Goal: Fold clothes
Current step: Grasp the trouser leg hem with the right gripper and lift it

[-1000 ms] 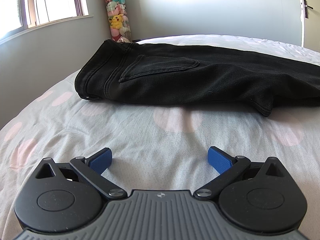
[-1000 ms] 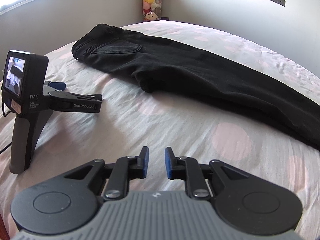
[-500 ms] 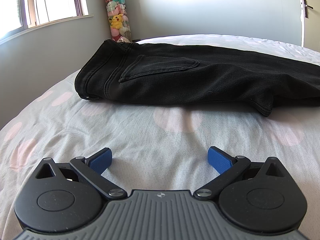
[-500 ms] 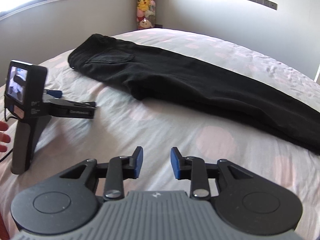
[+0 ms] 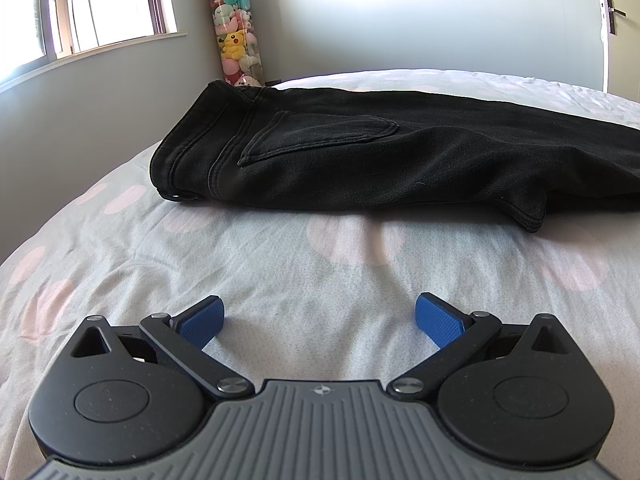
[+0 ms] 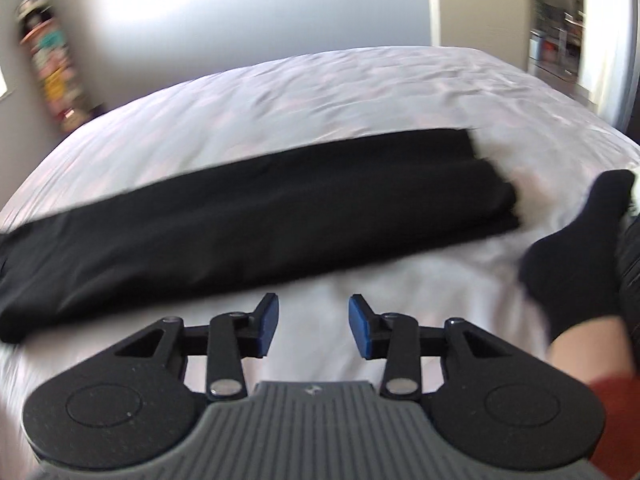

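Black jeans (image 5: 360, 152) lie folded lengthwise on the bed, waistband and back pocket at the left in the left wrist view. My left gripper (image 5: 318, 322) is wide open and empty, low over the sheet in front of the waist part. In the blurred right wrist view the leg ends of the jeans (image 6: 280, 208) stretch across the bed. My right gripper (image 6: 313, 326) is open and empty, just short of the legs' near edge.
The bed sheet (image 5: 280, 264) is pale with faint pink dots. A tall tube of plush toys (image 5: 236, 40) stands in the corner by the window. A person's leg in a black sock (image 6: 576, 240) rests on the bed at the right.
My right gripper has swung right from the waist end to the leg ends and its jaws have opened wider. My left gripper has not moved.
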Available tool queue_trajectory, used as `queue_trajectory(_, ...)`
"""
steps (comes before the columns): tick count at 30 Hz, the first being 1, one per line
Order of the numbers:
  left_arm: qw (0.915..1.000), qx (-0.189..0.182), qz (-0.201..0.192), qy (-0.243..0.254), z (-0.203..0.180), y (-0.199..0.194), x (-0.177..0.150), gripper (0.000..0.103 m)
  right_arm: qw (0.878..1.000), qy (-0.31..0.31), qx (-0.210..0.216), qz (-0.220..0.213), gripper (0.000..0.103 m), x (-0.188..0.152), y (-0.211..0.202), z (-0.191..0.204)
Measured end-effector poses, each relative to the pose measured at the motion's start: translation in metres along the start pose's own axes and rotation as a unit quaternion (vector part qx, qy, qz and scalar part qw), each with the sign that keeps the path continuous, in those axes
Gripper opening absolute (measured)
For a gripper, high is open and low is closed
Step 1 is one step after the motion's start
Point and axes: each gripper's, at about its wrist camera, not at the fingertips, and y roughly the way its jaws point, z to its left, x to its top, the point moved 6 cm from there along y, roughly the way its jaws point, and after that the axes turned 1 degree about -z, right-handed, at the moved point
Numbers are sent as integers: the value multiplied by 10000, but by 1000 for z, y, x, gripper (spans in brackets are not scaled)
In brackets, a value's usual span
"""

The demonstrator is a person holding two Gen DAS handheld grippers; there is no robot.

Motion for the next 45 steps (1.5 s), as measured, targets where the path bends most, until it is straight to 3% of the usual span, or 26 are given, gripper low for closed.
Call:
queue_trajectory(6, 9999, -100, 32, -123, 3, 0, 0, 103, 9855, 1662, -333, 93, 45, 52, 45, -94)
queue_trajectory(8, 9998, -112, 34, -138, 3, 1, 0, 103, 9811, 1870, -453, 189, 46, 61, 62, -108)
queue_trajectory(13, 9999, -103, 22, -134, 4, 1, -1, 103, 9689, 2060, -1267, 529, 51, 74, 95, -141)
queue_trajectory(16, 9998, -111, 23, -145, 4, 1, 0, 103, 9617, 2213, -1459, 696, 55, 72, 104, -156)
queue_trajectory(25, 9998, -104, 17, -143, 3, 1, -1, 103, 9408, 2982, -1410, 777, 58, 57, 127, -177)
queue_trajectory(29, 9999, -98, 16, -137, 3, 1, -1, 103, 9505, 2804, -1223, 543, 16, 65, 124, -172)
queue_trajectory(37, 9999, -95, 22, -134, 2, 0, -1, 103, 9644, 2404, -1099, -88, 13, 101, 83, -147)
queue_trajectory(45, 9999, -88, 23, -132, 2, 0, -1, 103, 9875, 1075, -563, -1010, 13, 170, 19, -52)
